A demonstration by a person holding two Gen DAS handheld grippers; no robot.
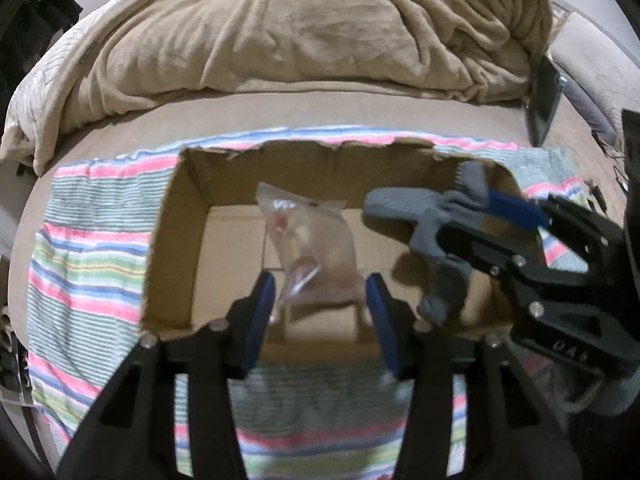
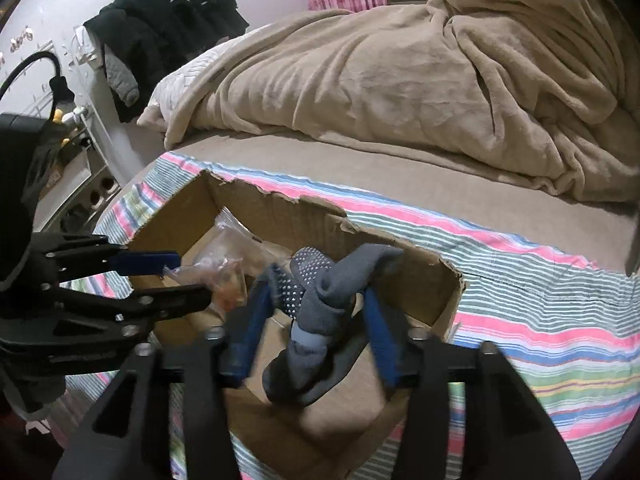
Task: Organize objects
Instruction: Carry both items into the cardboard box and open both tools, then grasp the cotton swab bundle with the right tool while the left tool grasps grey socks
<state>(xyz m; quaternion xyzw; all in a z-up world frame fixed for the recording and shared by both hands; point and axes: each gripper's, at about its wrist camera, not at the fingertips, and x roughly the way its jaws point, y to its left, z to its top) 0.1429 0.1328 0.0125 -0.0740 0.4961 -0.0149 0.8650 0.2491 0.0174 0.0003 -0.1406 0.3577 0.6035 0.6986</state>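
Note:
An open cardboard box (image 1: 176,216) sits on a striped cloth on the bed; it also shows in the right wrist view (image 2: 436,280). A clear plastic bag (image 1: 308,240) with small items is between my left gripper's (image 1: 320,308) wide-apart blue pads, over the box; it looks released. It shows in the right wrist view too (image 2: 228,264). My right gripper (image 2: 316,312) has its jaws apart around a grey sock (image 2: 320,300) with grip dots, which hangs over the box. In the left wrist view the sock (image 1: 420,216) drapes off the right gripper (image 1: 492,216).
The striped cloth (image 1: 88,264) covers the bed's near part. A rumpled beige blanket (image 1: 300,28) fills the far side. A dark flat object (image 1: 544,100) leans at far right. Black clothes (image 2: 168,12) hang by the wall, beside a shelf unit (image 2: 76,176).

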